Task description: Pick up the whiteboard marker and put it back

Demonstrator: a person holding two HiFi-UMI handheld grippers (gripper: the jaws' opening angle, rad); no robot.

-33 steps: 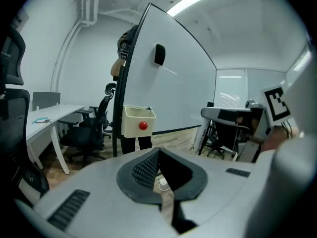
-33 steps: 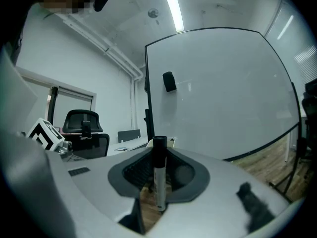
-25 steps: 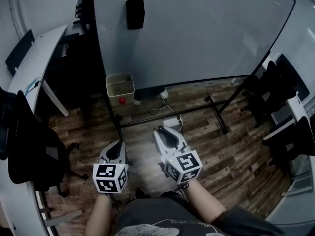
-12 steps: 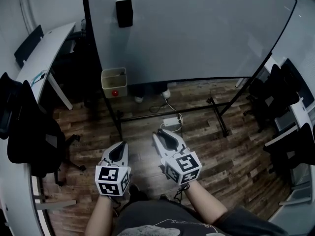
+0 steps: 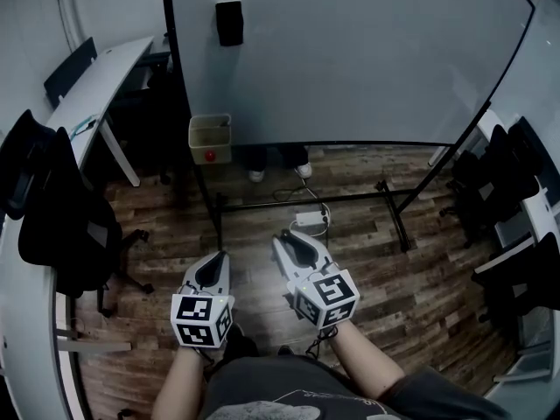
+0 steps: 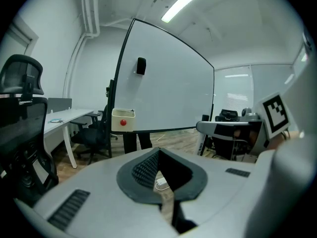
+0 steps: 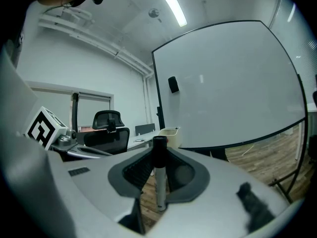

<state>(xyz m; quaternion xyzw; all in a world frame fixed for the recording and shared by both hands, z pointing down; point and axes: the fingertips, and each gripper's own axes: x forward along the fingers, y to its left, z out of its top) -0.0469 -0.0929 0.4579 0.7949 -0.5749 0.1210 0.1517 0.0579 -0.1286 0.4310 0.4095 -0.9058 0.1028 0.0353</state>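
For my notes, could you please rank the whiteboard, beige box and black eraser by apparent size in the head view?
1. whiteboard, by far
2. beige box
3. black eraser, only somewhat smaller than the box

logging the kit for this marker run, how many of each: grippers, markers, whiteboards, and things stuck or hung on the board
grippers: 2, left gripper and right gripper
whiteboard marker: 1, clamped in the right gripper
whiteboard: 1
black eraser on the board: 1
beige box at the board's lower left corner: 1
total: 6
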